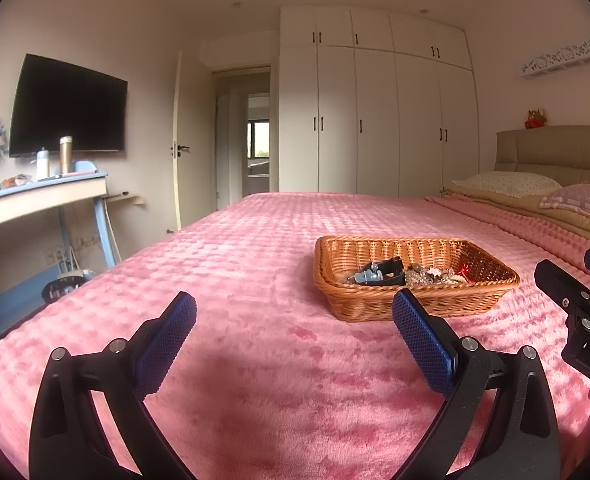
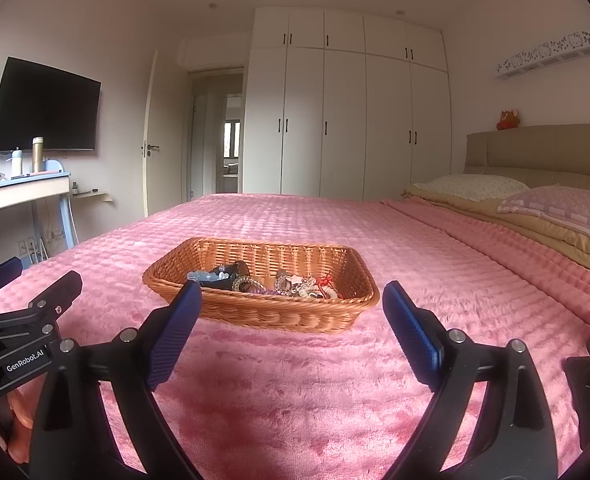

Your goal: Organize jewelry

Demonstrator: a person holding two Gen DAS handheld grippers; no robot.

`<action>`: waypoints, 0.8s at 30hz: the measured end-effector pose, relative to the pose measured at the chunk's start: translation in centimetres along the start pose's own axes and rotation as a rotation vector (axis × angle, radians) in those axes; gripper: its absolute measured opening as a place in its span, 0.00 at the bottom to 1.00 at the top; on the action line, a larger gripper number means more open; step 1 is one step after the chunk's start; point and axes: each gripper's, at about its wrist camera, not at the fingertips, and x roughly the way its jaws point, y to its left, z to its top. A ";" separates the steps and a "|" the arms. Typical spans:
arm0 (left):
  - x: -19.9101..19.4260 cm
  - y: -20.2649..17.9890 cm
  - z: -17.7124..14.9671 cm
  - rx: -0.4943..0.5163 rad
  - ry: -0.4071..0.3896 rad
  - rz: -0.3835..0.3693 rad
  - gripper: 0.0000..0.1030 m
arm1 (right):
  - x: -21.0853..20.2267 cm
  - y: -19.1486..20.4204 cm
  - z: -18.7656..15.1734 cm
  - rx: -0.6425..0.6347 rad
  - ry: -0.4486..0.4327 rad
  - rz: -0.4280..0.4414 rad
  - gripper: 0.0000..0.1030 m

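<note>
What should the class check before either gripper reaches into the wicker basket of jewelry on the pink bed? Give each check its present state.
1. Left gripper empty, jaws apart: ok.
2. Right gripper empty, jaws apart: ok.
3. Wicker basket flat on the pink blanket: ok.
4. Path from both grippers to the basket unobstructed: ok.
5. Jewelry pieces separate, not tangled: cannot tell.

1. A bed with a pink plush blanket fills the near scene.
2. At far right, a beige padded headboard stands behind two pillows.
3. A white floor-to-ceiling wardrobe covers the far wall.
4. Left of it, a door stands open.
5. On the left wall hangs a dark television above a desk.
</note>
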 end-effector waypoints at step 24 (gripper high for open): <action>0.1 0.3 -0.1 -0.016 0.013 -0.001 0.93 | 0.0 0.2 0.0 -0.009 -0.001 -0.001 0.90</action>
